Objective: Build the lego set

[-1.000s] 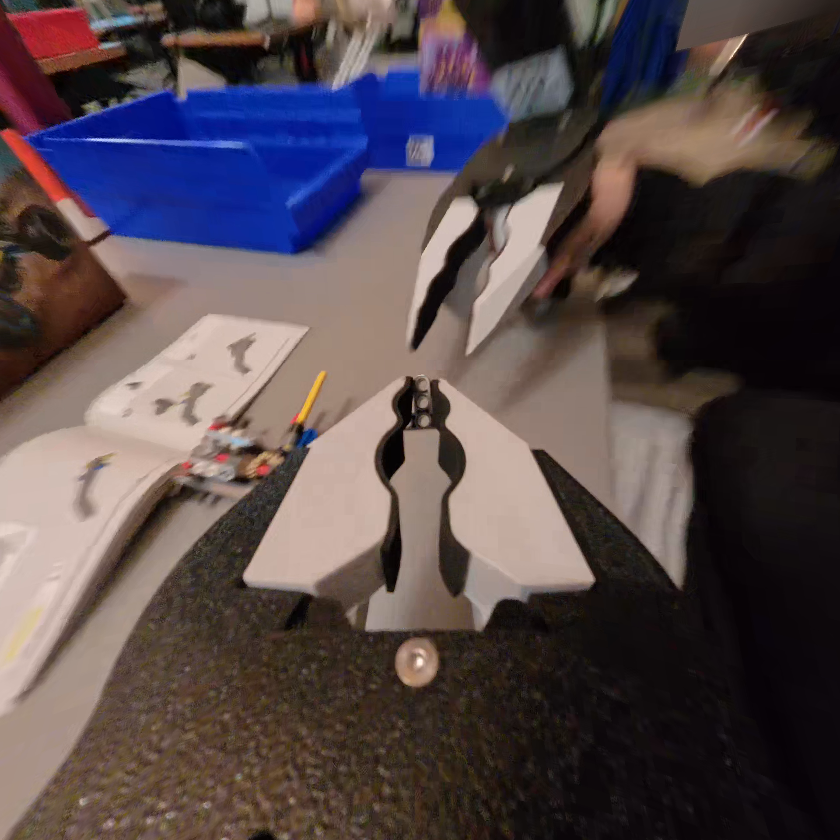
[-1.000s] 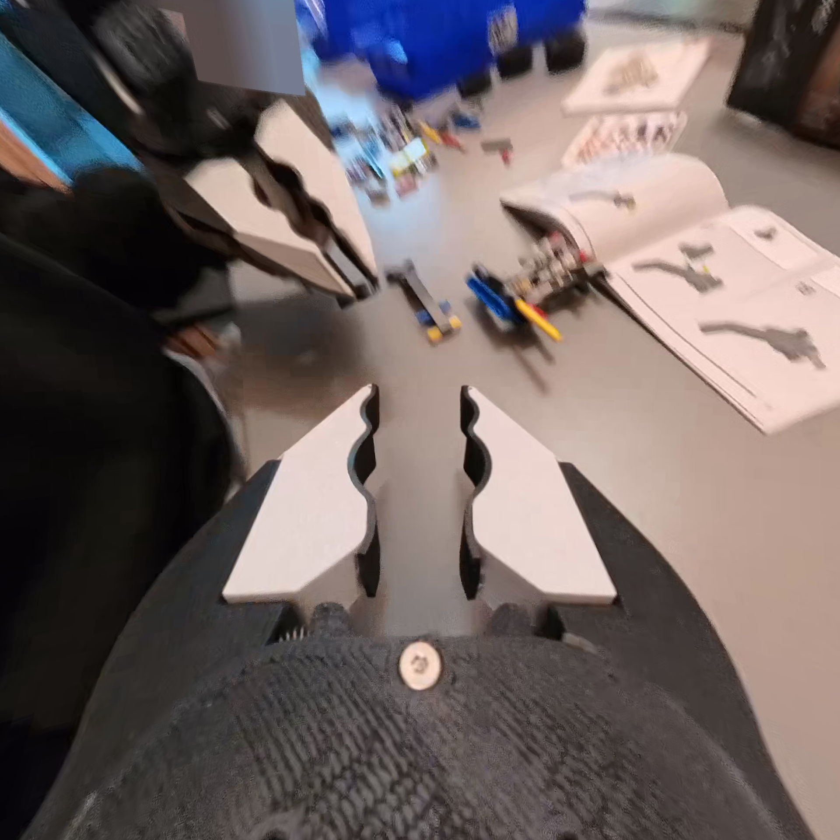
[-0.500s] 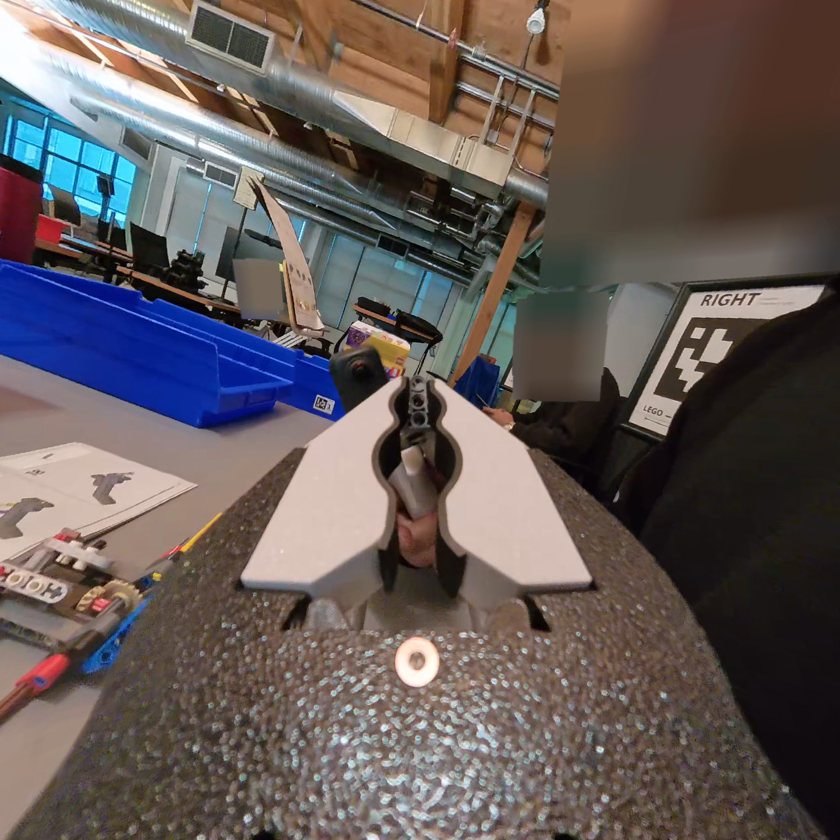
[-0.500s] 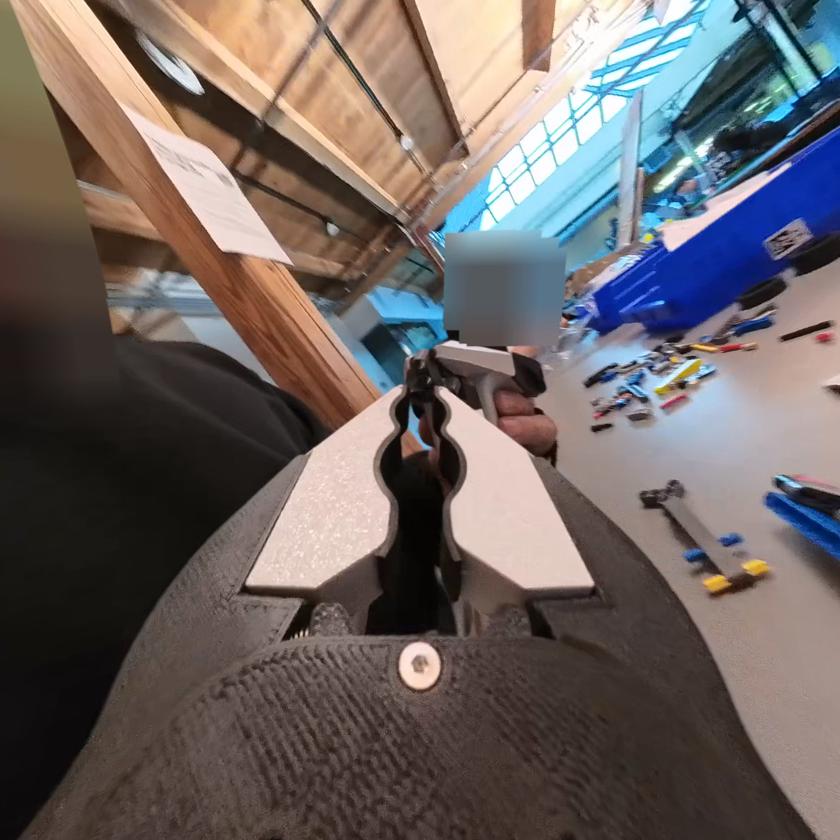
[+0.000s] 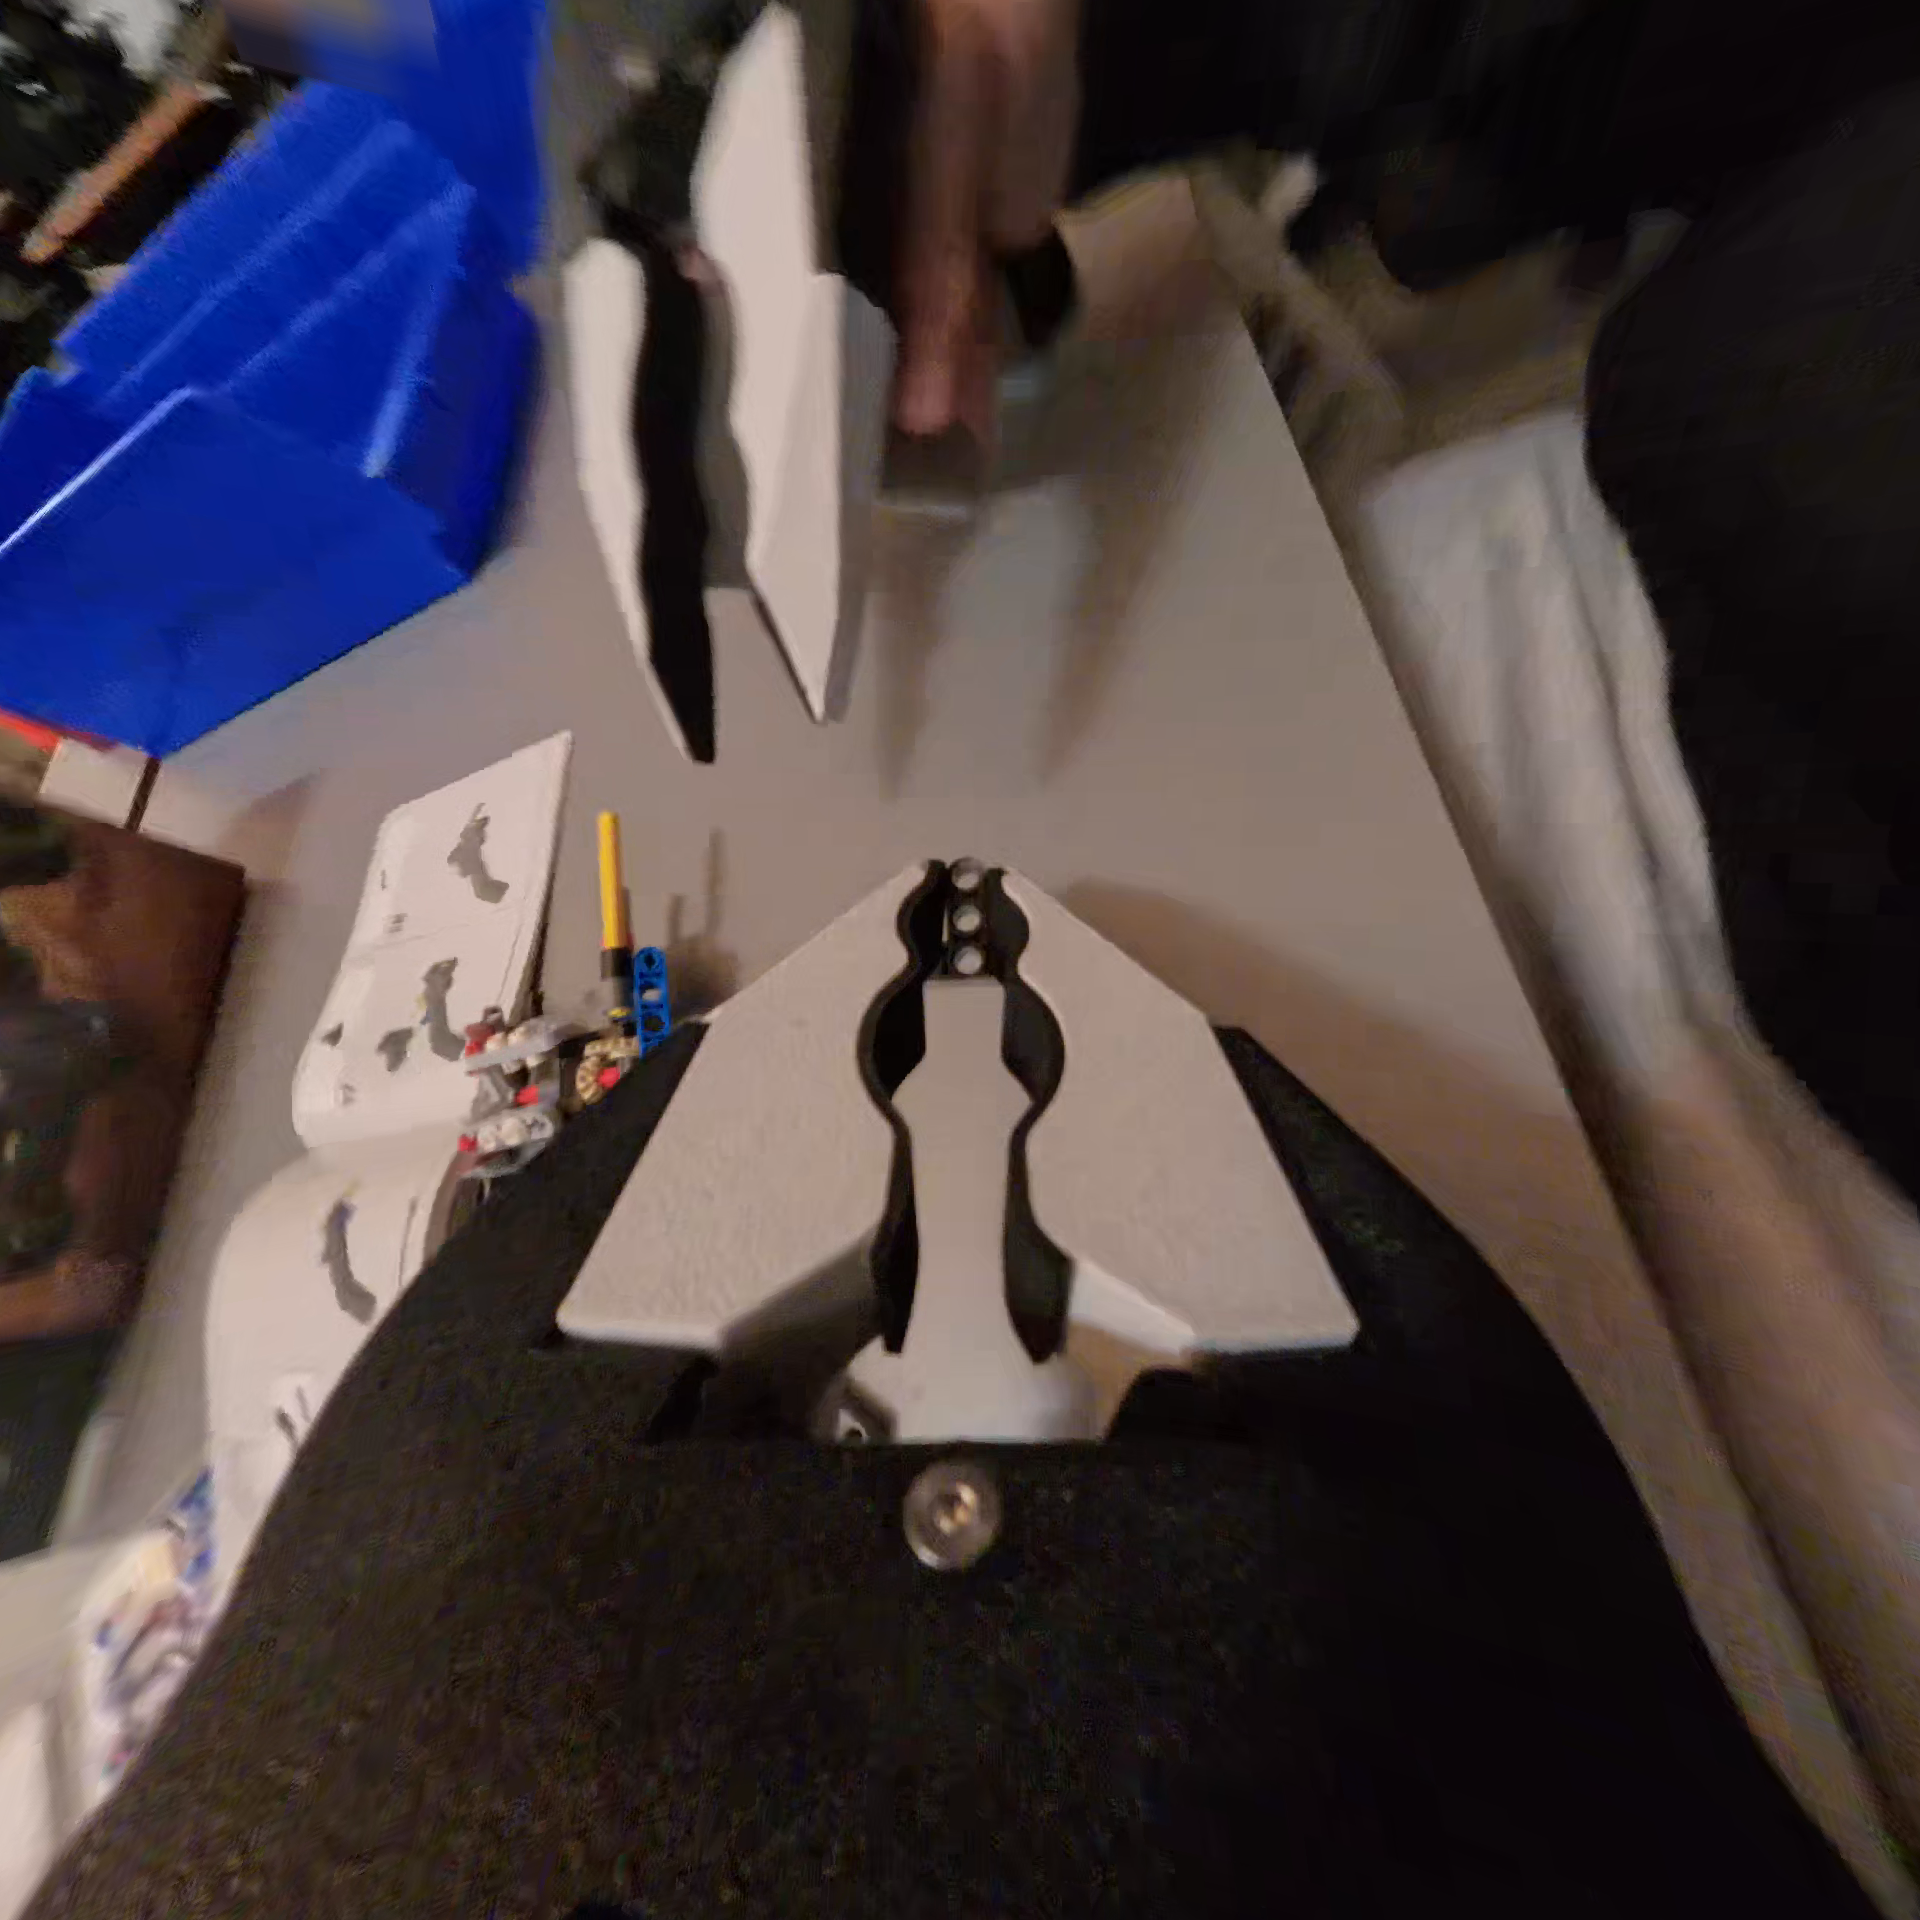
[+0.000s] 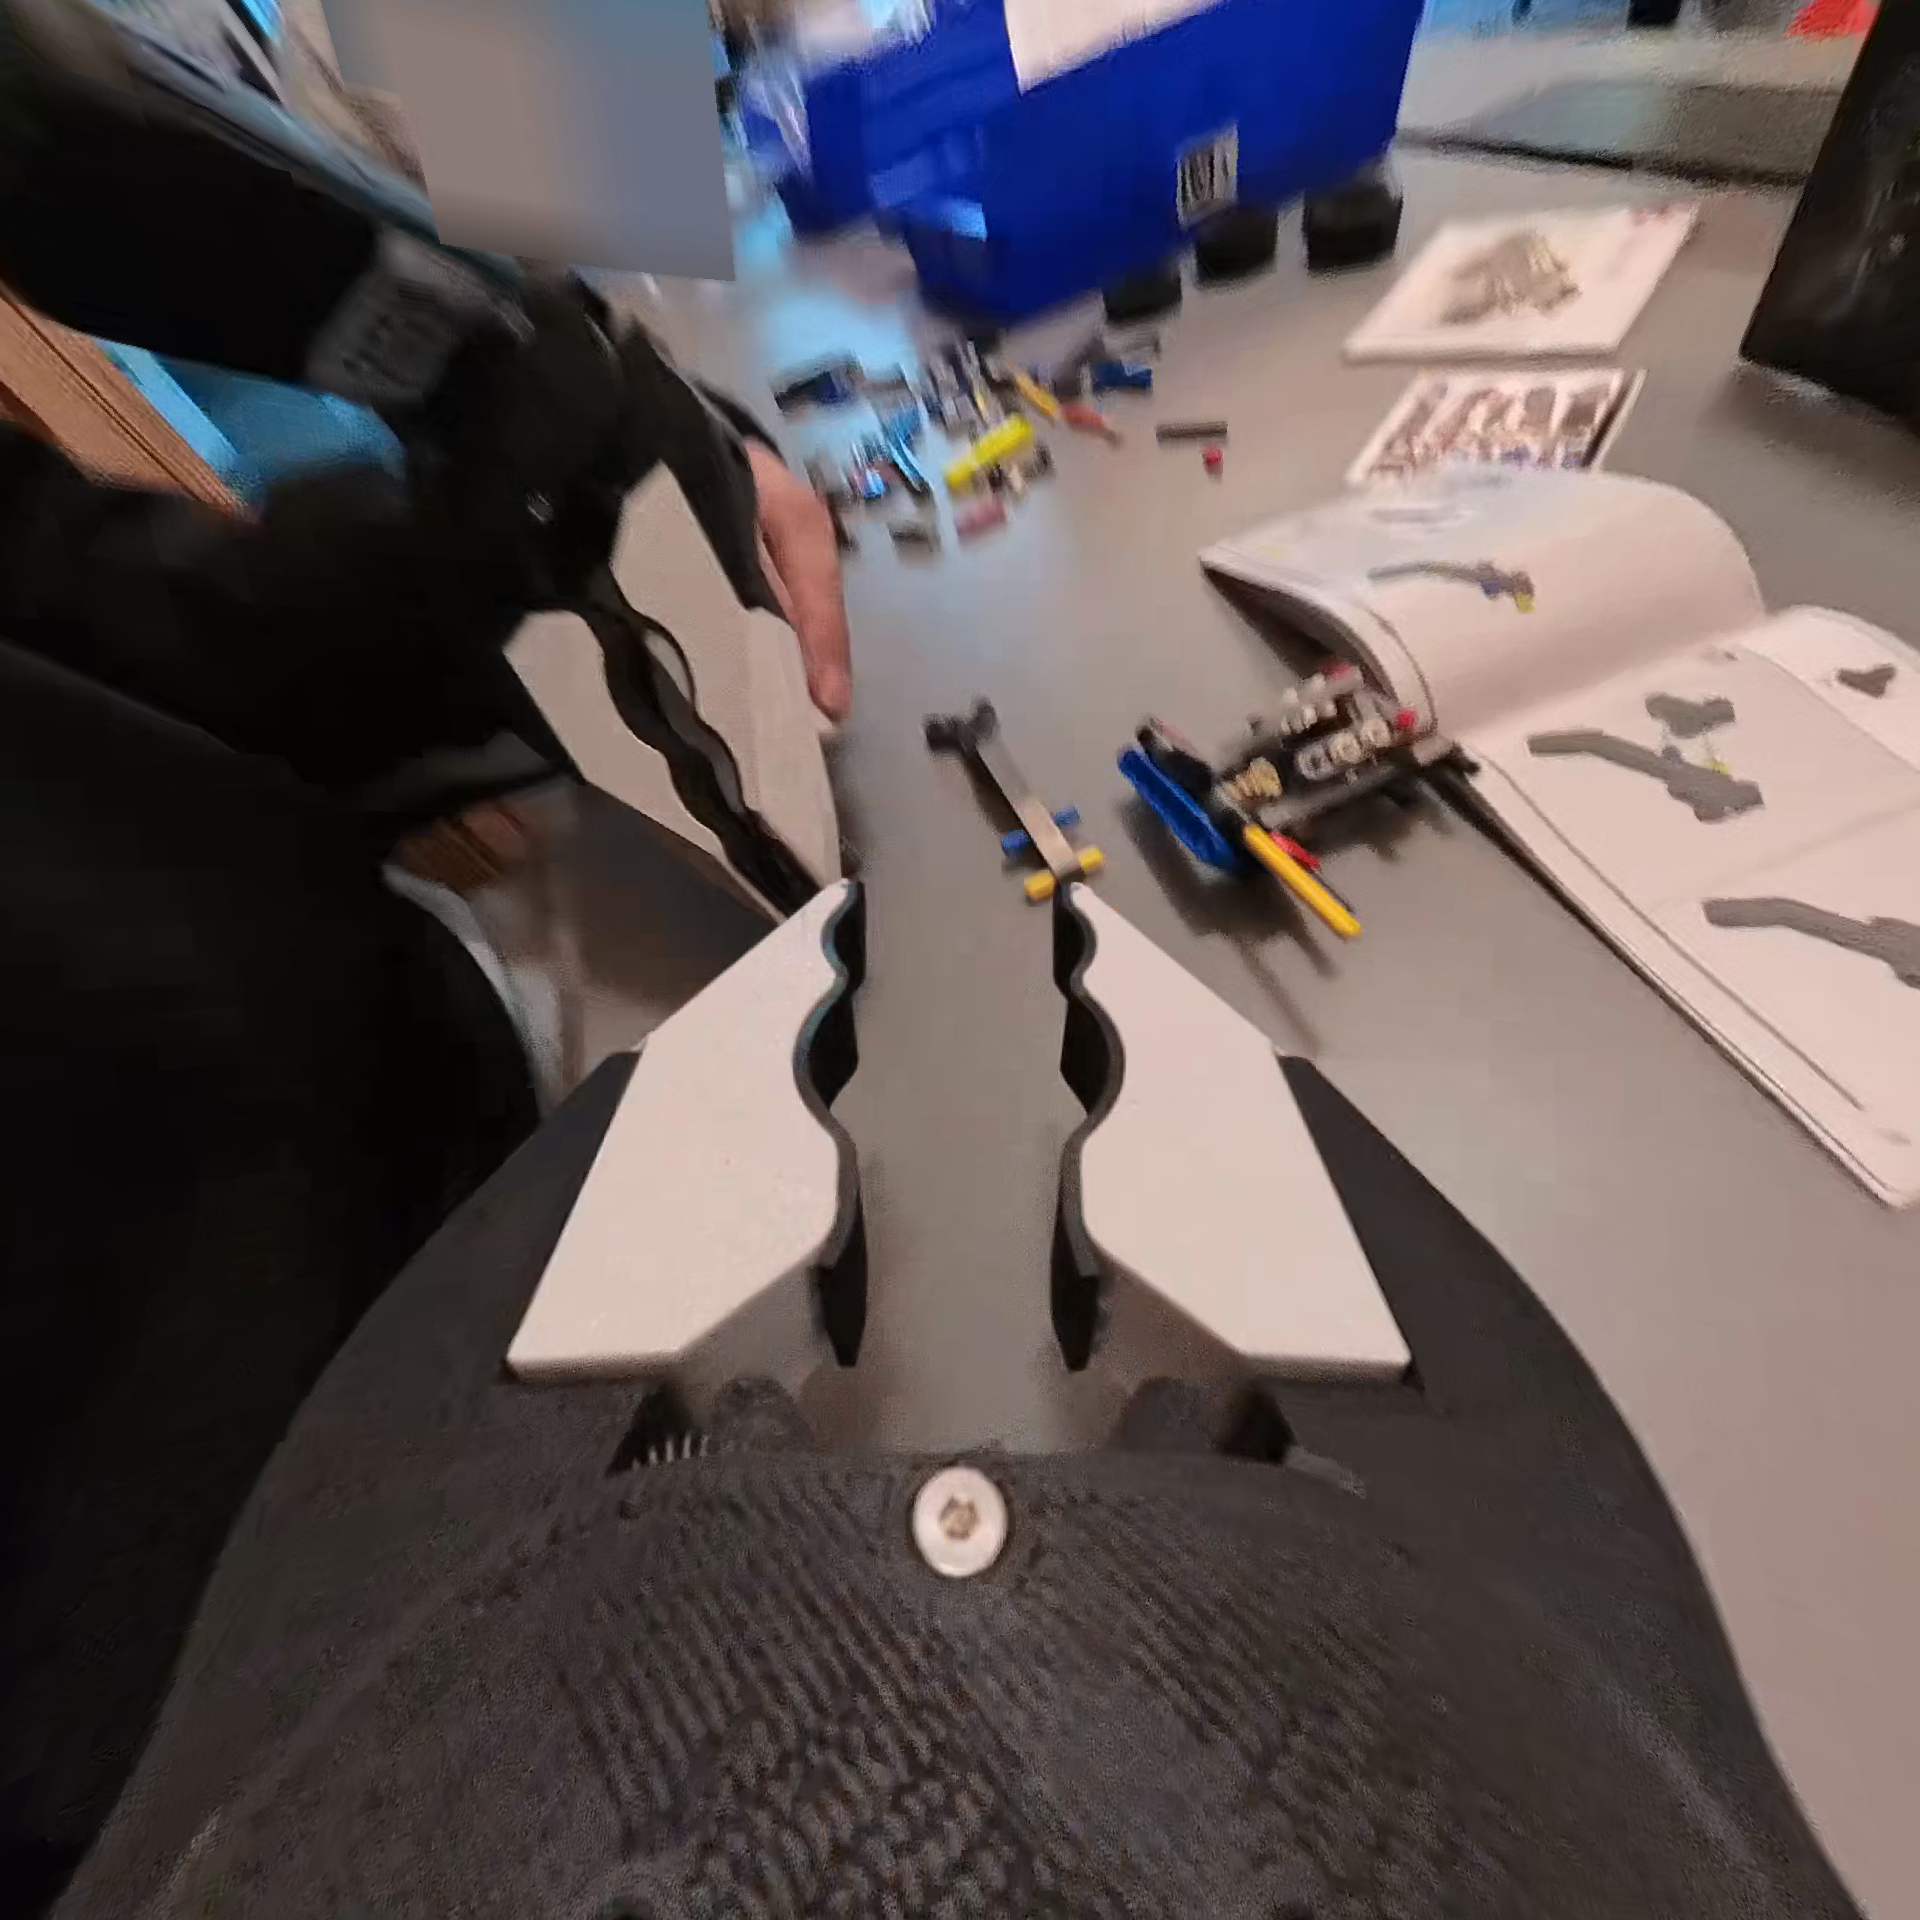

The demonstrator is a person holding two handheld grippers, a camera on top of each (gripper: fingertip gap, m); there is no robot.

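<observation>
My left gripper (image 5: 964, 883) is shut on a small black beam with three holes (image 5: 964, 921) and holds it above the grey table. My right gripper (image 6: 956, 904) is open and empty, low over the table. Just past its tips lies a long grey beam with blue and yellow pins (image 6: 1023, 810). The part-built Lego model (image 6: 1320, 748) lies against the open instruction booklet (image 6: 1662, 790), with a blue piece (image 6: 1174, 805) and a yellow axle (image 6: 1299, 883) at its end. The model also shows in the left wrist view (image 5: 540, 1081). Each gripper shows in the other's view, the right (image 5: 727, 623) and the left (image 6: 727, 748).
Loose Lego pieces (image 6: 966, 436) lie scattered in front of a blue bin (image 6: 1091, 135) with black wheels (image 6: 1247, 239) beside it. More booklets (image 6: 1507, 281) and a dark box (image 6: 1849, 208) sit far right. Blue bins (image 5: 260, 416) stand at the left. A person's dark sleeve borders the table edge. Between my right fingertips and the blue piece (image 6: 1174, 805) there is roughly 7 cm.
Half a second ago both grippers pointed up into the room with the right one's jaws together. Now both point down at the table and the right has opened. The left still holds the black beam.
</observation>
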